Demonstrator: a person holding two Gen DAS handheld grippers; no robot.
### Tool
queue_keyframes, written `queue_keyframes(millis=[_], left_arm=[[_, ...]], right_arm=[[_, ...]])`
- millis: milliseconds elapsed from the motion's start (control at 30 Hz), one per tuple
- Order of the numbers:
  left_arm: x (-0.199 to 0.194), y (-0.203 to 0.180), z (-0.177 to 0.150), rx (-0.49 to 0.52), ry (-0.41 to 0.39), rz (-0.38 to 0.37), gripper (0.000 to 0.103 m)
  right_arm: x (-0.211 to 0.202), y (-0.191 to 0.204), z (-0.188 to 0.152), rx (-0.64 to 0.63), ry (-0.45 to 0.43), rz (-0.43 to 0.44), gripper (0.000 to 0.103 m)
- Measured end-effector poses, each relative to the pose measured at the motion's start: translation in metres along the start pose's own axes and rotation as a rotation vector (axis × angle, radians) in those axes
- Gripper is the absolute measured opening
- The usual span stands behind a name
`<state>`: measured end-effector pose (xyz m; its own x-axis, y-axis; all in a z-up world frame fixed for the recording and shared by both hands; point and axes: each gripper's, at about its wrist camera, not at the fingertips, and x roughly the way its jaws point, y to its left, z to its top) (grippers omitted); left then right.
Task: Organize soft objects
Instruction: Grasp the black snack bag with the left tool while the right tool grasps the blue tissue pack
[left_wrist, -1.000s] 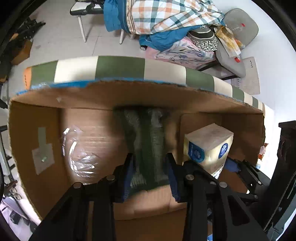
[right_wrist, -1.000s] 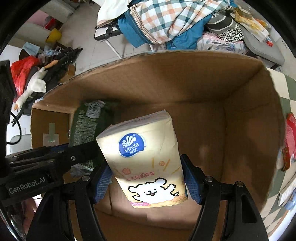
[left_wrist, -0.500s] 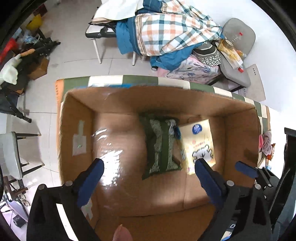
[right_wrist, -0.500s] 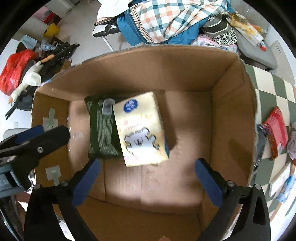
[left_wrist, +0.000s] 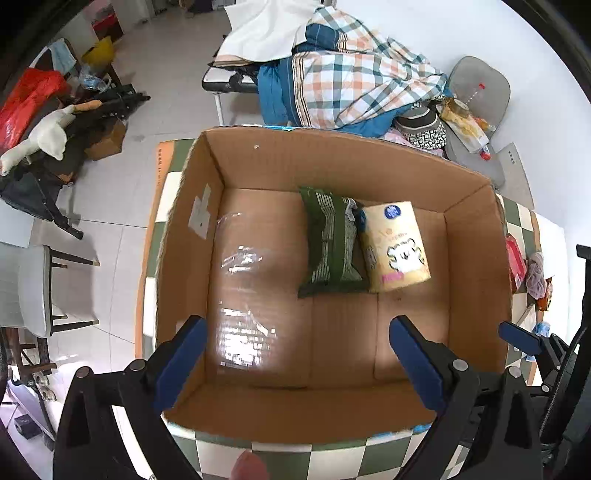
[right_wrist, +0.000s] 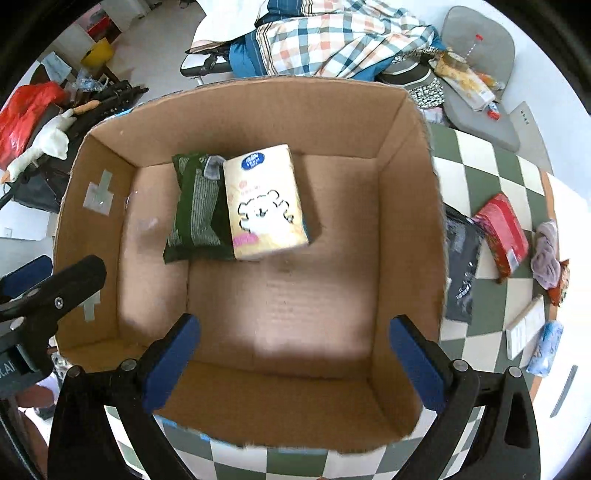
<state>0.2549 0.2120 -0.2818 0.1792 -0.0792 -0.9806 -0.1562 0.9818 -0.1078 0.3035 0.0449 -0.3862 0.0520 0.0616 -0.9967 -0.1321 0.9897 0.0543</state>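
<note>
Left view only: white stuffed goose toy (left_wrist: 44, 138) on dark gear on the floor to the left; grey-seated chair (left_wrist: 35, 291) at the left edge; part of the other tool at the right edge
Right view only: red flat packet (right_wrist: 502, 232), black flat pouch (right_wrist: 460, 266), lilac crumpled cloth (right_wrist: 546, 258) and light blue soft bundle (right_wrist: 546, 347) lying on the green-and-white checked table cover (right_wrist: 487, 173) to the right of the box
Both views: open brown cardboard box (left_wrist: 476, 280) standing on the checked cover; plaid bedding heaped beyond it
Dark green striped soft pack (left_wrist: 330, 242): flat on the box floor towards the far wall; touching the next item along one long side
Cream tissue pack with a white cartoon animal (left_wrist: 395, 247): flat on the floor just right of the green one
Left gripper (left_wrist: 299, 354): blue pads spread wide, holding nothing; above the near rim, both packs well ahead of it
Right gripper (right_wrist: 293, 356): likewise wide and unladen; over the near part of the box, packs ahead and slightly left
</note>
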Motion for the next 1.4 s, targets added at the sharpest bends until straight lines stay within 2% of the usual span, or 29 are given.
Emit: queue_keyframes(millis=[267, 500, 667, 800, 900, 1000, 1133, 1300, 1400], left_arm=[[-0.050, -0.011, -0.030, 0.025, -0.088, 0.027, 0.101], [-0.090, -0.038, -0.044, 0.046, -0.124, 0.011, 0.101], [-0.117, -0.090, -0.041, 0.118, -0.145, 0.003, 0.101], [-0.116, -0.154, -0.028, 0.195, -0.131, -0.019, 0.101], [-0.099, -0.205, -0.017, 0.252, -0.092, -0.030, 0.101], [-0.062, -0.256, -0.002, 0.310, 0.011, -0.054, 0.101], [0.002, -0.311, 0.013, 0.371, 0.121, 0.012, 0.101], [0.073, -0.341, 0.030, 0.363, 0.262, 0.050, 0.101], [0.112, -0.352, 0.037, 0.350, 0.332, 0.071, 0.101]], right_arm=[[-0.046, -0.006, -0.036, 0.002, -0.063, 0.022, 0.103], [-0.092, -0.018, -0.062, 0.008, -0.114, 0.119, 0.103], [-0.123, -0.063, -0.071, 0.066, -0.155, 0.167, 0.103], [-0.143, -0.134, -0.076, 0.164, -0.176, 0.176, 0.103], [-0.147, -0.199, -0.081, 0.252, -0.181, 0.127, 0.103], [-0.141, -0.264, -0.089, 0.340, -0.161, 0.074, 0.103], [-0.115, -0.346, -0.099, 0.446, -0.103, 0.012, 0.103], [-0.071, -0.420, -0.106, 0.528, -0.017, -0.022, 0.103], [-0.046, -0.442, -0.109, 0.550, 0.014, -0.051, 0.103]])
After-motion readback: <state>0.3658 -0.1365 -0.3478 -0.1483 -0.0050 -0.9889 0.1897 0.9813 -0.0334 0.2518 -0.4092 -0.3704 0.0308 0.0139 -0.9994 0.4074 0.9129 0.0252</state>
